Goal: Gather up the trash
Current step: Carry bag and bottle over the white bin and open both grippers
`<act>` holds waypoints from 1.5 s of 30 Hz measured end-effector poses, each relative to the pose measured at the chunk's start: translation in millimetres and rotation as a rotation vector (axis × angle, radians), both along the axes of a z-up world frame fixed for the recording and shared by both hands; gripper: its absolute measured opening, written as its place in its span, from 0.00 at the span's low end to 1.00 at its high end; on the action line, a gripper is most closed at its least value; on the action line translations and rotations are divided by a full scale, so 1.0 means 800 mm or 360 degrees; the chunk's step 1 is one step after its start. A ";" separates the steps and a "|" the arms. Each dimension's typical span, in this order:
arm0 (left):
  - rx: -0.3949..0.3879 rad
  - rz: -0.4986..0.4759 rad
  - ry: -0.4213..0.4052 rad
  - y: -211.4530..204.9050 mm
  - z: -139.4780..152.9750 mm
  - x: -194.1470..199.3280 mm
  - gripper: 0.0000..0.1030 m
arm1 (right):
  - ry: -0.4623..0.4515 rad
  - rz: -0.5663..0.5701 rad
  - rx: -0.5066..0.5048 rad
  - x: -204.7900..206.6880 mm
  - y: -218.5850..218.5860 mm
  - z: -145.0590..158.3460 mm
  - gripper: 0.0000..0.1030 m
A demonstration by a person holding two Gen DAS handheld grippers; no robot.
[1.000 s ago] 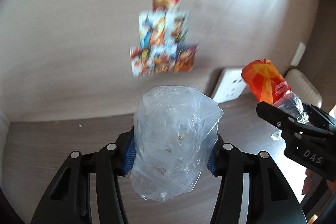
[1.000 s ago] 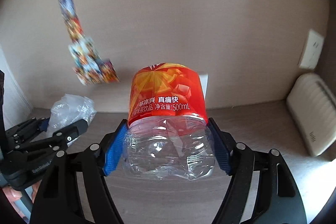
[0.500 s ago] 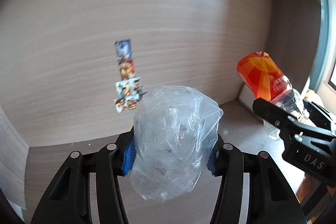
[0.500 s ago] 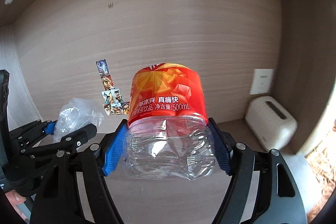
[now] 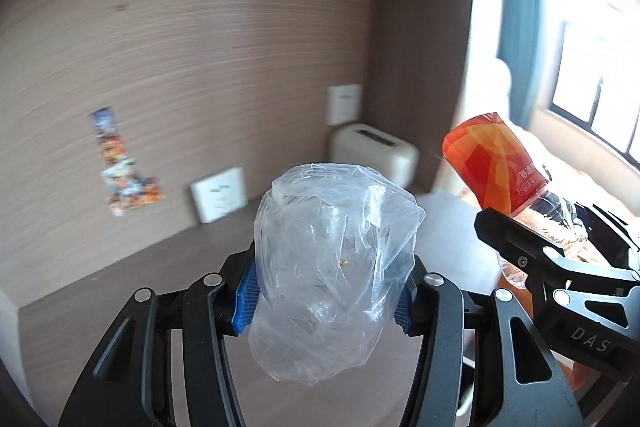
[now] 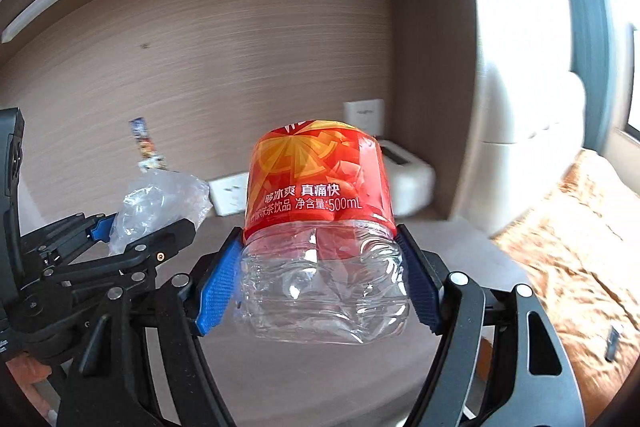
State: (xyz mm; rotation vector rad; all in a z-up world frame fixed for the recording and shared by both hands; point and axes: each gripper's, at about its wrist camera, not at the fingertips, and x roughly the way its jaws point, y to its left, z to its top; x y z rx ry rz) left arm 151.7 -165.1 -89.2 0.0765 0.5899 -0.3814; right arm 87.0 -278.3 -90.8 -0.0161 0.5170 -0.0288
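Observation:
My left gripper (image 5: 326, 301) is shut on a crumpled clear plastic bag (image 5: 332, 267), its blue pads pressing both sides. In the right wrist view that bag (image 6: 160, 203) and the left gripper (image 6: 132, 231) show at the left. My right gripper (image 6: 320, 287) is shut on a crushed clear plastic bottle (image 6: 320, 227) with an orange-red label, held bottom towards the camera. The same bottle (image 5: 500, 171) and the right gripper (image 5: 536, 239) appear at the right of the left wrist view. Both loads hang in the air above a brown desk (image 5: 120, 287).
A wood-grain back wall (image 5: 200, 47) carries a strip of colourful stickers (image 5: 124, 171) and white sockets (image 5: 220, 193). A cream box-like device (image 5: 376, 151) stands in the corner. To the right are a window (image 5: 592, 75), a pale padded chair back (image 6: 532, 115) and patterned orange carpet (image 6: 580, 247).
Both grippers have pulled back and up from the wall and swung right, still gripping bag and bottle. The stickers shrank and slid left; the corner, window and carpet came into view.

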 end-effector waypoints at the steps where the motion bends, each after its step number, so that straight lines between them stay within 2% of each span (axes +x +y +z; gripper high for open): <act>1: 0.0002 -0.0036 0.0006 -0.014 0.000 0.000 0.51 | -0.0002 -0.0028 -0.0002 -0.006 -0.007 0.001 0.72; 9: 0.0025 -0.0304 0.0087 -0.131 -0.026 -0.040 0.51 | 0.0033 -0.0264 0.0021 -0.064 -0.102 -0.011 0.72; 17: 0.0098 -0.0422 0.0178 -0.249 -0.077 -0.081 0.51 | 0.0130 -0.0379 0.0062 -0.116 -0.213 -0.044 0.72; 19: 0.0075 -0.0467 0.0216 -0.274 -0.095 -0.091 0.51 | 0.0172 -0.0406 0.0084 -0.128 -0.243 -0.059 0.72; 26: 0.0135 -0.0544 0.0338 -0.345 -0.175 -0.115 0.51 | 0.0331 -0.0465 0.0100 -0.164 -0.313 -0.132 0.72; 34: 0.0250 -0.0616 0.0503 -0.393 -0.314 -0.119 0.51 | 0.0475 -0.0497 0.0200 -0.168 -0.367 -0.239 0.72; 39: 0.0322 -0.0715 0.0587 -0.417 -0.422 -0.117 0.51 | 0.0574 -0.0516 0.0249 -0.161 -0.401 -0.330 0.72; 45: 0.0397 -0.0833 0.0629 -0.446 -0.530 -0.114 0.51 | 0.0663 -0.0484 0.0284 -0.150 -0.427 -0.432 0.72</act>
